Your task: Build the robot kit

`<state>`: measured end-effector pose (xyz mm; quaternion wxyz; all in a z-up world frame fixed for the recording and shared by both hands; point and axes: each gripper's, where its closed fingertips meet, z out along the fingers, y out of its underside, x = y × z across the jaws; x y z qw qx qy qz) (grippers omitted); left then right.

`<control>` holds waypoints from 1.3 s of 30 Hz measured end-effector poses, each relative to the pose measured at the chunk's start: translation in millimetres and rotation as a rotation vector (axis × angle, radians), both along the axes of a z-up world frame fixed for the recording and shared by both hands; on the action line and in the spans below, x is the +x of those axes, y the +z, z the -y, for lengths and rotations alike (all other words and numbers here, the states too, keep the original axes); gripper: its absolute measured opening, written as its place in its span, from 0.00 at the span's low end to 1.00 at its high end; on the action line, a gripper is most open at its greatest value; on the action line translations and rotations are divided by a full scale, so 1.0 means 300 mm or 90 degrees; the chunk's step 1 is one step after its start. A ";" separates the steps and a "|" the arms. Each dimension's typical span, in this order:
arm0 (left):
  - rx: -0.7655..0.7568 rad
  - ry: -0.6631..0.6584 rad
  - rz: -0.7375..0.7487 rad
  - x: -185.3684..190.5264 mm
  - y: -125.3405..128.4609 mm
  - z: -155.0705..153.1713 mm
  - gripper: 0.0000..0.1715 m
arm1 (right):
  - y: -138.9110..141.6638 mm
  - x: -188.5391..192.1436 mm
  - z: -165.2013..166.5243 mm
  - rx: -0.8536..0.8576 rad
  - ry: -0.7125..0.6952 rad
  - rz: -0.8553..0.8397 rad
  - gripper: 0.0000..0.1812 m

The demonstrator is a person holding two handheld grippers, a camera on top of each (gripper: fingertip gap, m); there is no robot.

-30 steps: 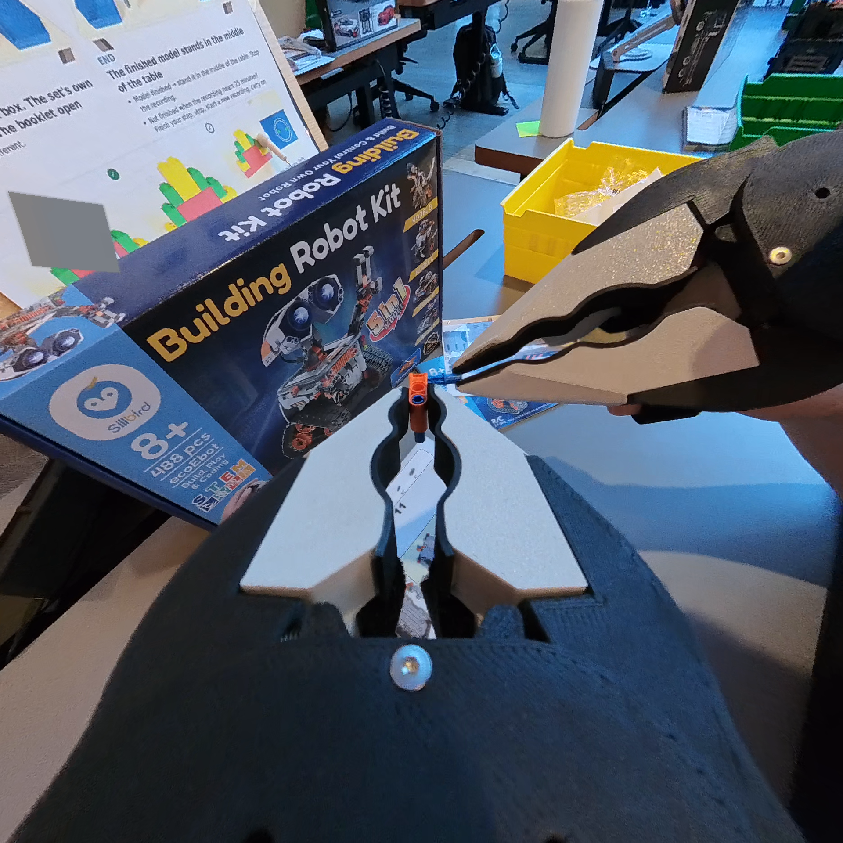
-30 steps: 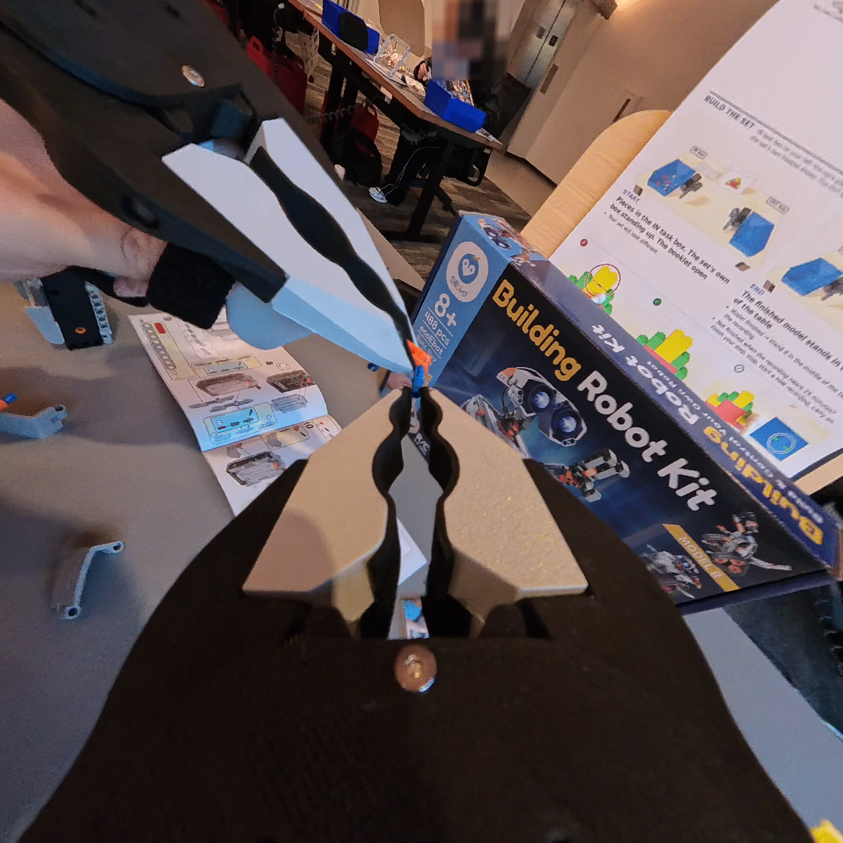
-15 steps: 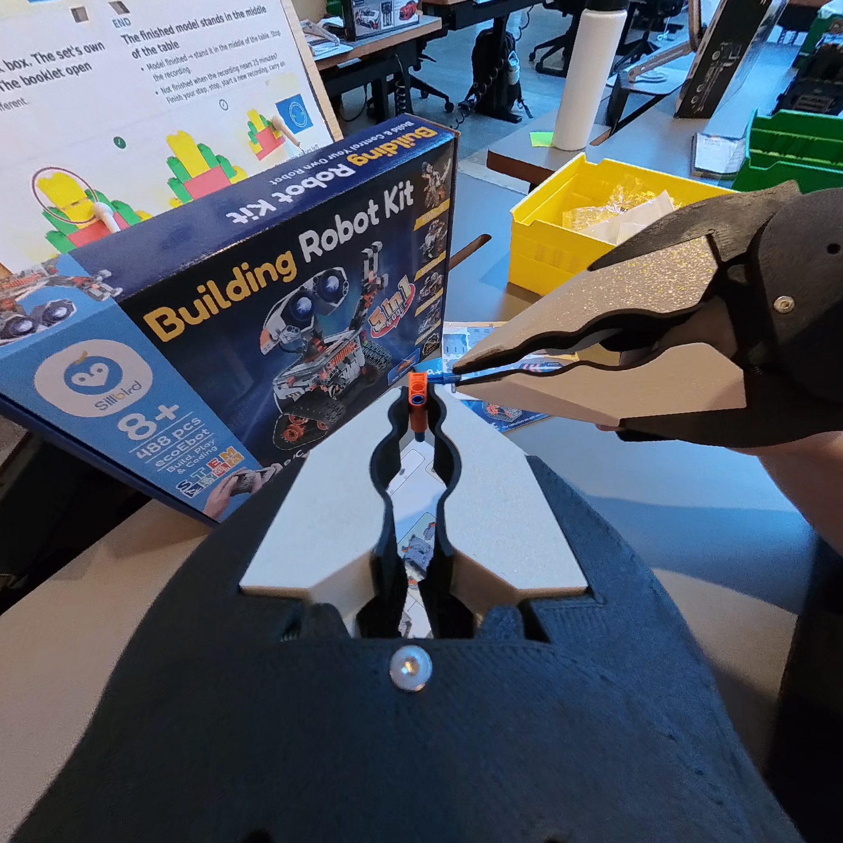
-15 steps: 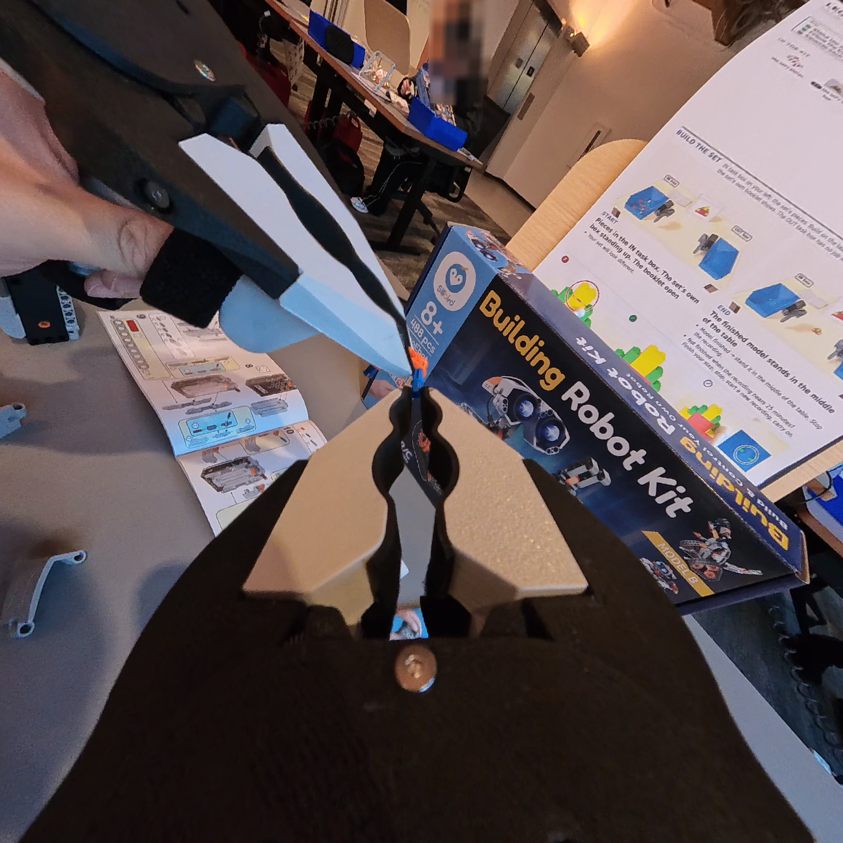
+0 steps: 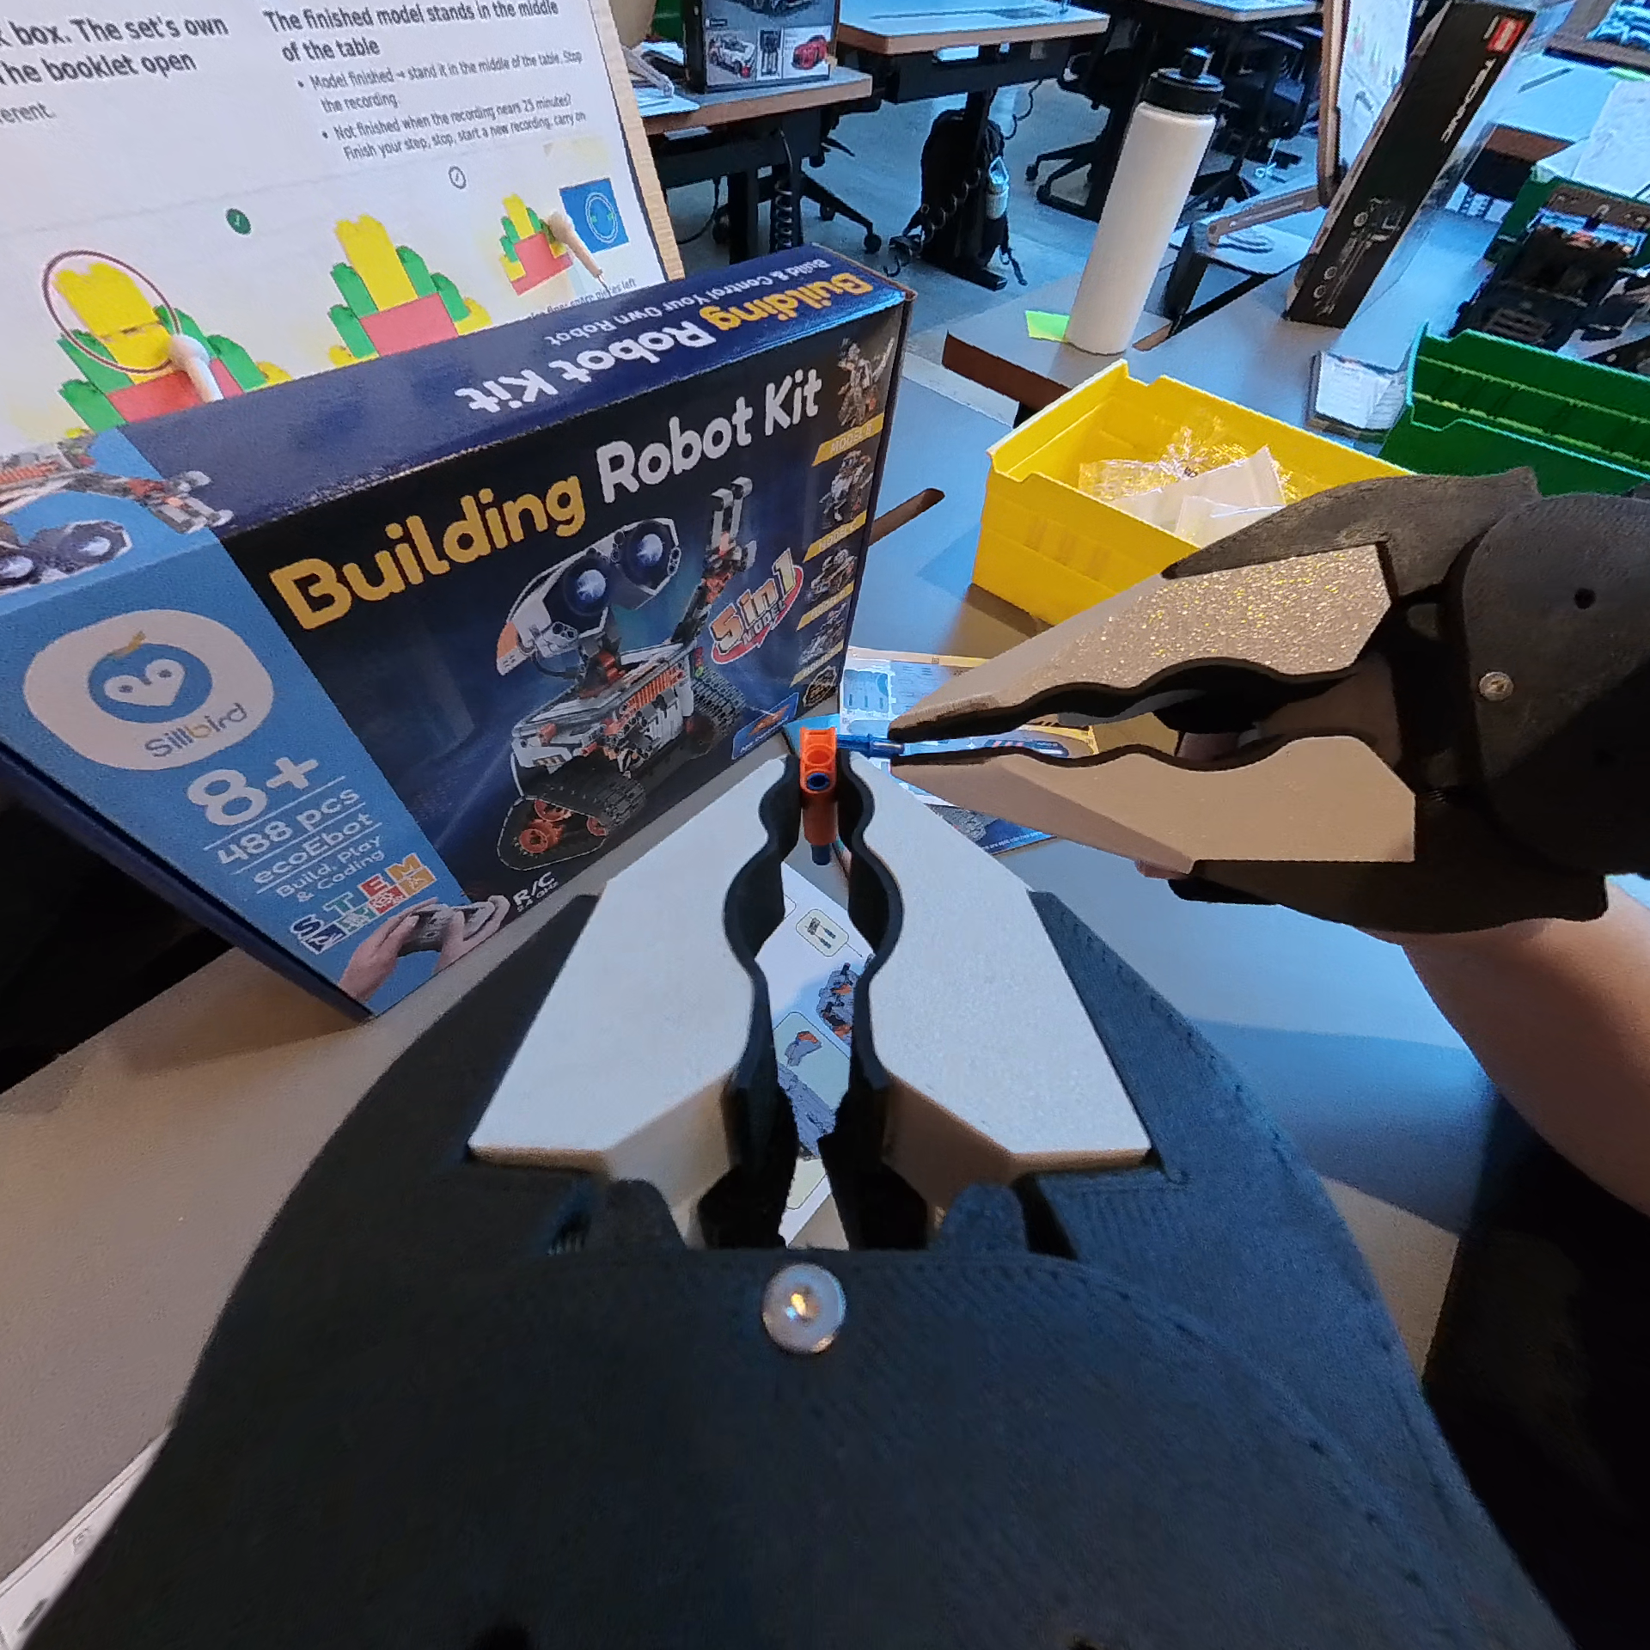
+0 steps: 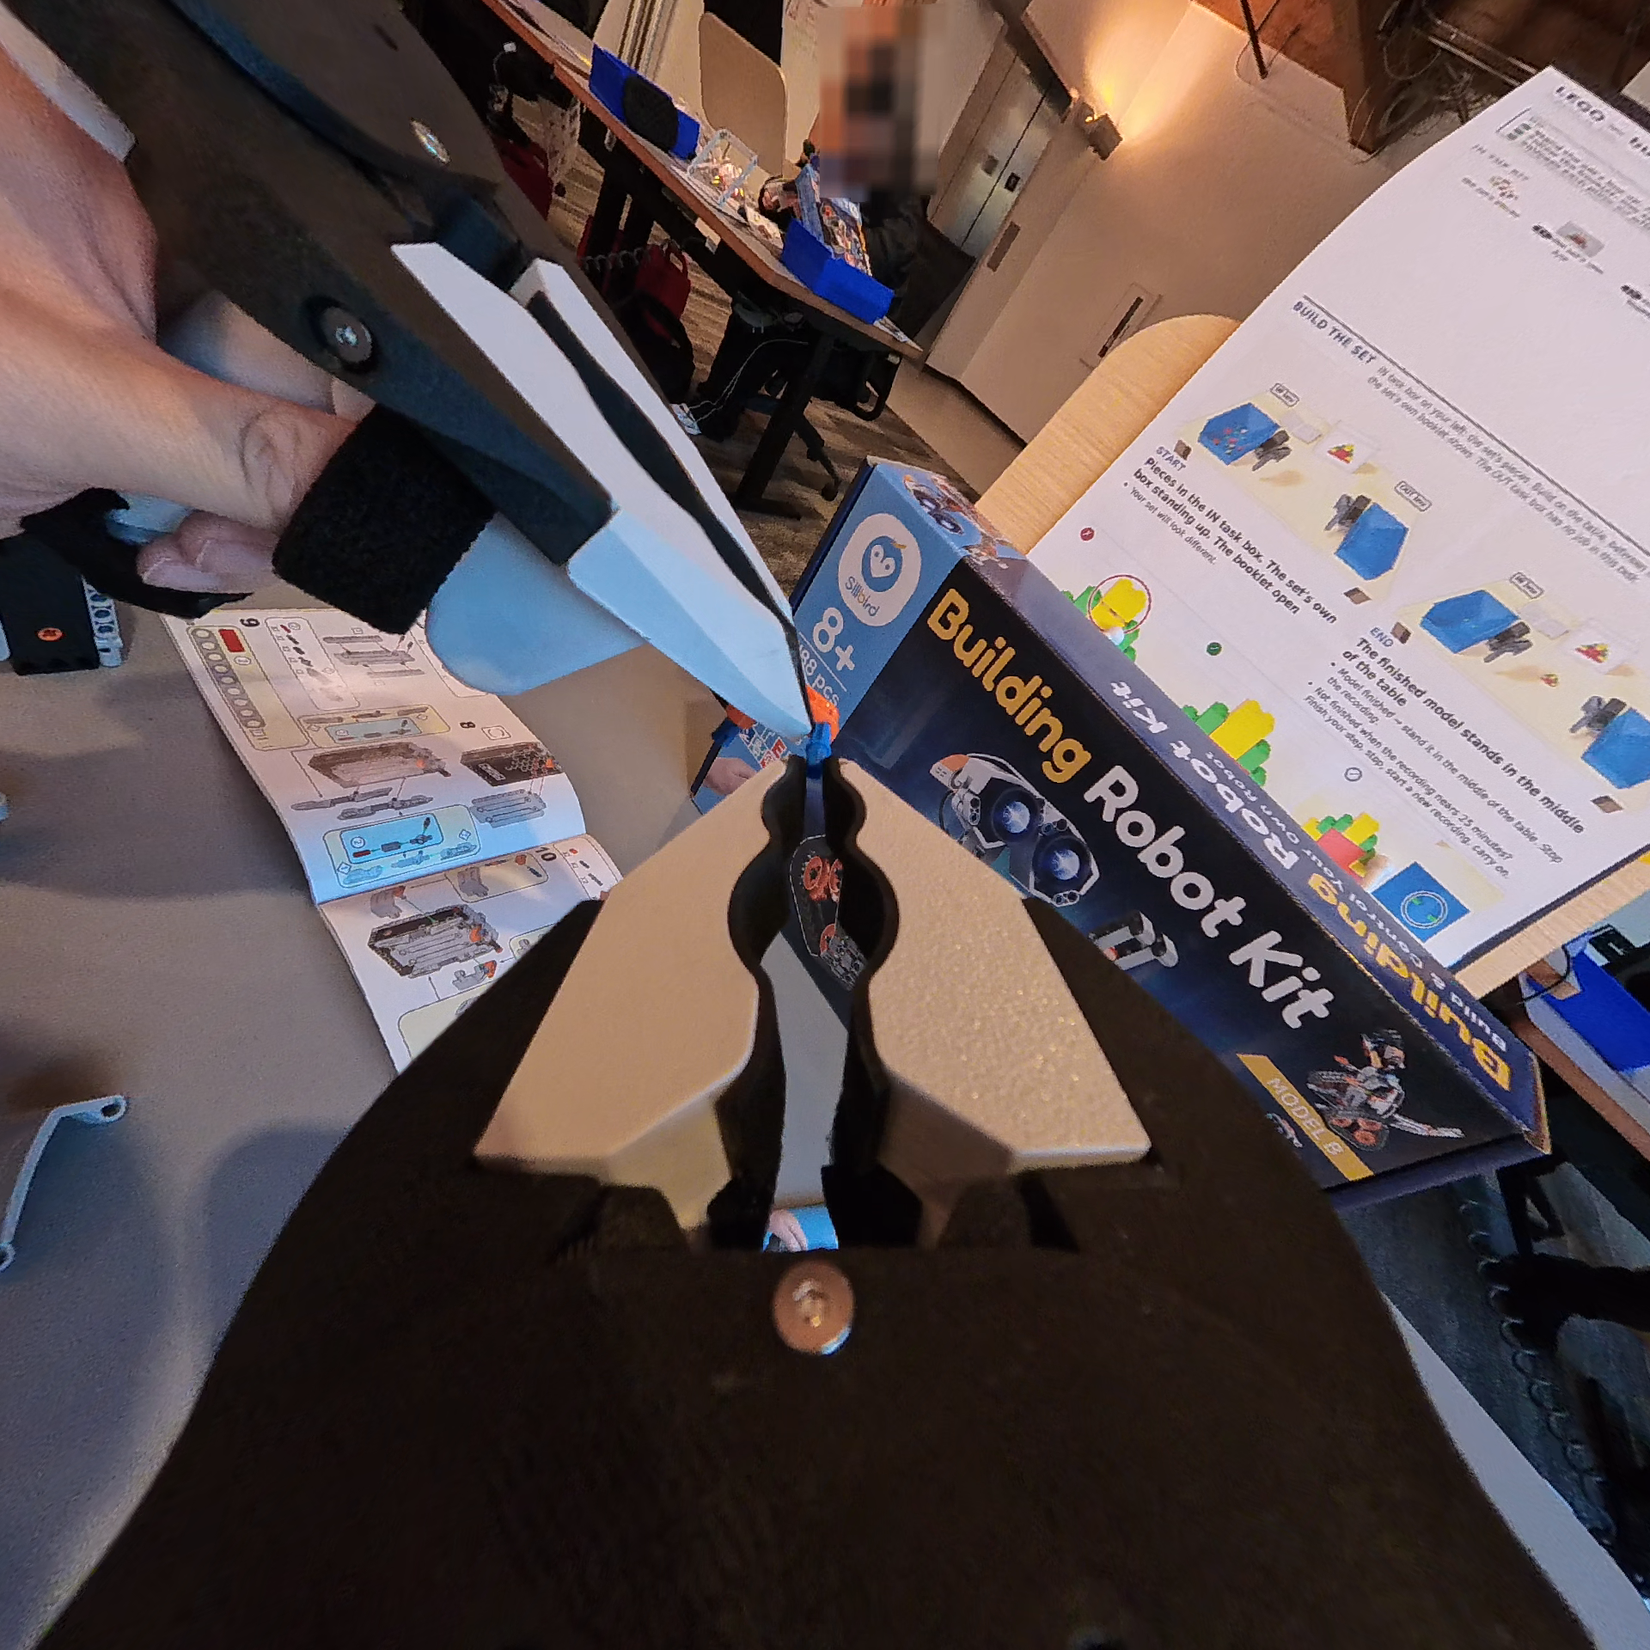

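Orange connector sits pinched in your left gripper; your right gripper clamps a blue pin touching it.

The right gripper pinches a thin blue pin; just ahead, the left gripper grips an orange piece.

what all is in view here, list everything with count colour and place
orange connector piece: 1, orange, pinched at the left claw's tips
blue pin: 1, blue, in the right claw's tips, meeting the orange piece
kit box: 1, dark blue, standing behind the claws
instruction booklet: 1, white, open on the table
poster board: 1, white, behind the box
yellow bin: 1, right rear
white bottle: 1, far table
grey bracket: 1, table's left edge
left claw: shut
right claw: shut
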<state>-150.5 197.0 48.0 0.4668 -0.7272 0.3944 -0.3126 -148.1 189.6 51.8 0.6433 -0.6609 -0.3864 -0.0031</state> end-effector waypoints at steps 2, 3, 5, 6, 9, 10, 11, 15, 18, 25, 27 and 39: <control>-0.007 -0.001 0.006 0.000 0.000 0.000 0.03 | 0.001 0.000 0.000 0.003 0.002 0.000 0.02; -0.009 -0.003 0.009 0.000 0.001 0.001 0.03 | 0.003 0.000 0.001 0.005 0.004 -0.003 0.02; 0.001 -0.009 -0.002 -0.001 -0.001 0.002 0.03 | 0.004 -0.001 0.002 0.000 0.011 -0.011 0.02; 0.013 -0.009 -0.013 -0.002 -0.002 0.002 0.03 | 0.002 -0.002 0.002 -0.005 0.013 -0.016 0.02; 0.041 -0.006 -0.038 -0.002 -0.006 0.002 0.03 | -0.001 -0.001 0.002 -0.010 0.018 -0.018 0.02; 0.041 -0.008 -0.041 -0.002 -0.007 0.002 0.03 | -0.002 0.000 0.002 -0.011 0.020 -0.017 0.02; 0.034 -0.011 -0.037 -0.001 -0.008 0.003 0.03 | -0.003 0.000 0.003 -0.012 0.023 -0.016 0.02; -0.004 -0.030 -0.001 0.000 0.001 0.011 0.03 | 0.011 0.000 0.011 -0.013 0.038 -0.034 0.02; 0.003 -0.029 -0.015 -0.005 -0.004 0.009 0.03 | 0.004 -0.005 0.010 -0.013 0.036 -0.020 0.02; -0.025 -0.075 0.003 -0.012 -0.017 0.010 0.03 | -0.014 -0.012 0.010 -0.043 0.038 -0.020 0.01; -0.049 -0.106 0.024 -0.019 -0.025 0.009 0.03 | -0.023 -0.015 0.014 -0.058 0.042 -0.014 0.02; -0.163 -0.367 0.150 -0.055 -0.059 0.095 0.03 | -0.004 0.045 0.053 -0.124 0.043 0.006 0.02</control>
